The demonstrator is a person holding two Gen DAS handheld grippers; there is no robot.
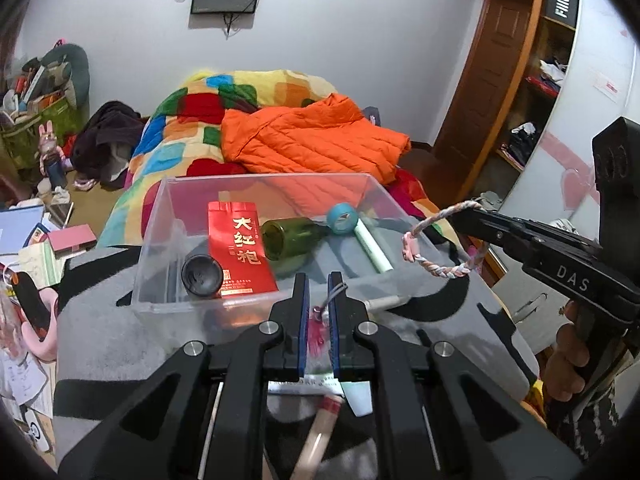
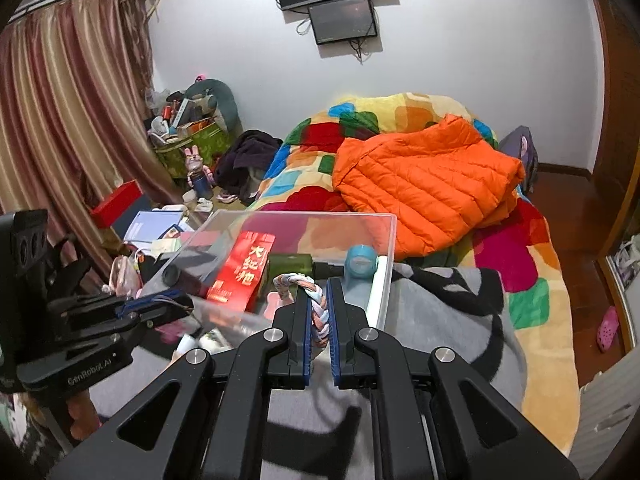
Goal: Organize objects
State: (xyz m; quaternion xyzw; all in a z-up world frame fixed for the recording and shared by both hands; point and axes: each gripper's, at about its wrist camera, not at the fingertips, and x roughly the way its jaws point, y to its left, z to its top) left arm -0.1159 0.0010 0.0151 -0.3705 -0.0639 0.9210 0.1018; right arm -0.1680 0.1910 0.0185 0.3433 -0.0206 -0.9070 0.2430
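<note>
A clear plastic box (image 1: pixel 154 236) stands on a grey and black blanket. In it lie a red tea packet (image 1: pixel 240 252), a green glass bottle (image 1: pixel 288 240), a blue tape roll (image 1: pixel 342 218), a pale green tube (image 1: pixel 374 252) and a black round piece (image 1: pixel 202 276). My left gripper (image 1: pixel 319 284) hovers at the box's near edge, shut on a pink tassel charm (image 1: pixel 318 332) with a thin grey cord. My right gripper (image 2: pixel 319 286) is shut on a pink and white braided bracelet (image 2: pixel 318 316), which hangs as a loop (image 1: pixel 434 266) by the box's right side (image 2: pixel 380 292).
Behind the box is a bed with a patchwork blanket (image 1: pixel 180 136) and an orange jacket (image 1: pixel 312 140). Cluttered papers and boxes (image 1: pixel 44 248) lie at the left, and a wardrobe (image 1: pixel 532 92) stands at the right. A wooden stick (image 1: pixel 316 440) and a paper lie under my left gripper.
</note>
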